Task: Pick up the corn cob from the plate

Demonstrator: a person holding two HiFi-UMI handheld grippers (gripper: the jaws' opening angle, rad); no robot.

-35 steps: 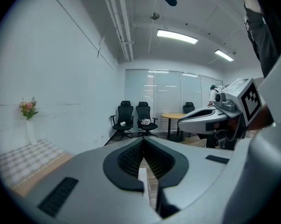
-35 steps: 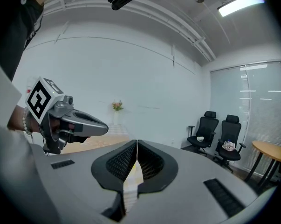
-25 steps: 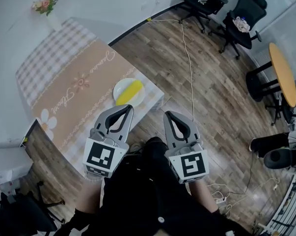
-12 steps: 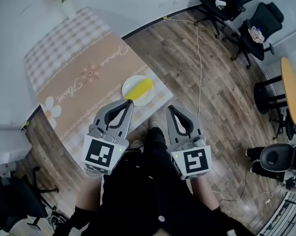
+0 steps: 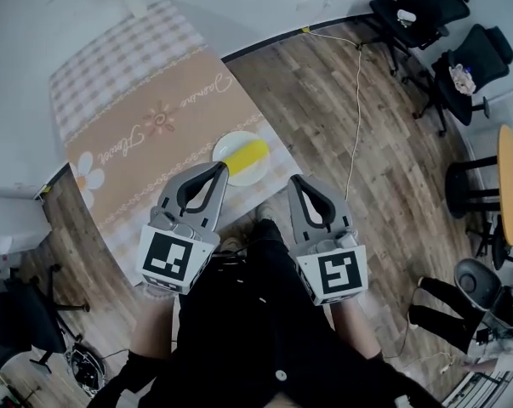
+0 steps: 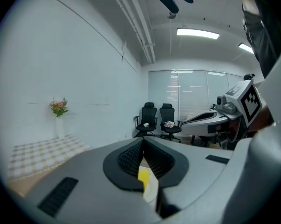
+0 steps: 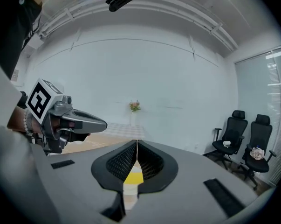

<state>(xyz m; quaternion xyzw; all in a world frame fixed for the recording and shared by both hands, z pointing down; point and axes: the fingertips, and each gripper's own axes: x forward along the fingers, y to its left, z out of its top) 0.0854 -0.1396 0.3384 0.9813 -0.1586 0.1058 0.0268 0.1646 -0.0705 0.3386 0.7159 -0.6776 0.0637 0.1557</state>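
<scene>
Beyond the plate (image 5: 225, 144), cursive writing (image 5: 133, 144) runs along the tablecloth (image 5: 120, 66), too small to read. The yellow corn cob (image 5: 246, 153) lies on the plate. The left gripper (image 5: 219, 167) hangs just short of the plate and the right gripper (image 5: 295, 179) near it. Both have their jaws pressed together, empty, touching nothing.

Bright, even light from ceiling lamps (image 6: 198, 33), soft shadows, strong fisheye bending at edges
</scene>
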